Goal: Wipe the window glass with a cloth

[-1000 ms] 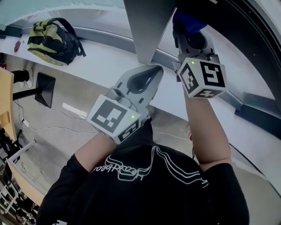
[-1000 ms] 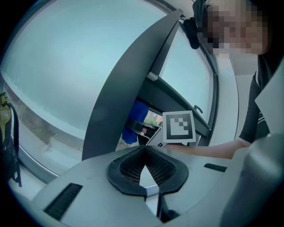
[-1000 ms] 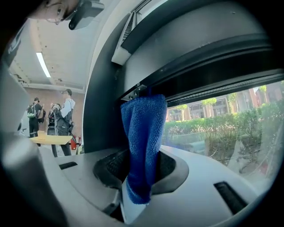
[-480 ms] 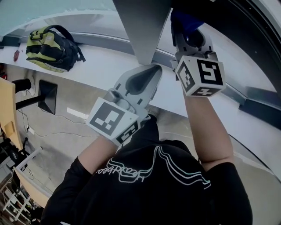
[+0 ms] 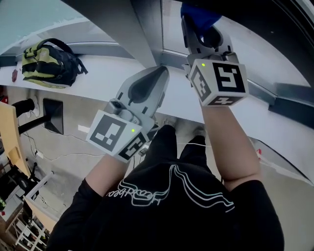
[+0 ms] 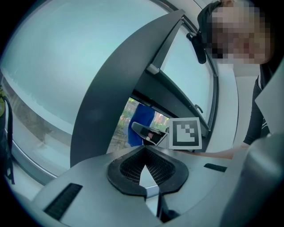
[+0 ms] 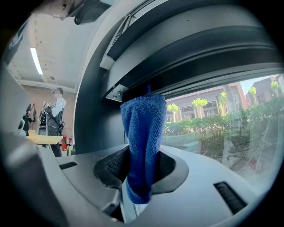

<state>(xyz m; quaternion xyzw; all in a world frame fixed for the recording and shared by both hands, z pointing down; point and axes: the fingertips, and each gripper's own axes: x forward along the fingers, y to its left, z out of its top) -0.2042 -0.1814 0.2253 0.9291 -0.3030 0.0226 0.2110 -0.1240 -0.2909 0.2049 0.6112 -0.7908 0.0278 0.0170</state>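
Note:
A blue cloth (image 7: pixel 144 128) hangs clamped between the jaws of my right gripper (image 7: pixel 142 166), which is shut on it. The cloth's top reaches the dark upper window frame (image 7: pixel 186 57), beside the window glass (image 7: pixel 222 119) that shows trees and buildings outside. In the head view the right gripper (image 5: pixel 197 23) is raised high with the cloth (image 5: pixel 198 11) at its tip. My left gripper (image 5: pixel 161 73) is lower and to the left, near the grey window post (image 5: pixel 142 27), shut on nothing. Its own view shows its jaws (image 6: pixel 144 151) closed, with the cloth (image 6: pixel 141 124) beyond.
A yellow-and-black backpack (image 5: pixel 46 61) lies on the white sill (image 5: pixel 103 71) at the left. A black stand (image 5: pixel 51 115) and cables are on the floor below. A person (image 7: pixel 55 111) stands far off inside the room.
Both grippers have moved up and a little left in the head view. The right gripper has carried the cloth higher along the window frame. Neither grip has changed.

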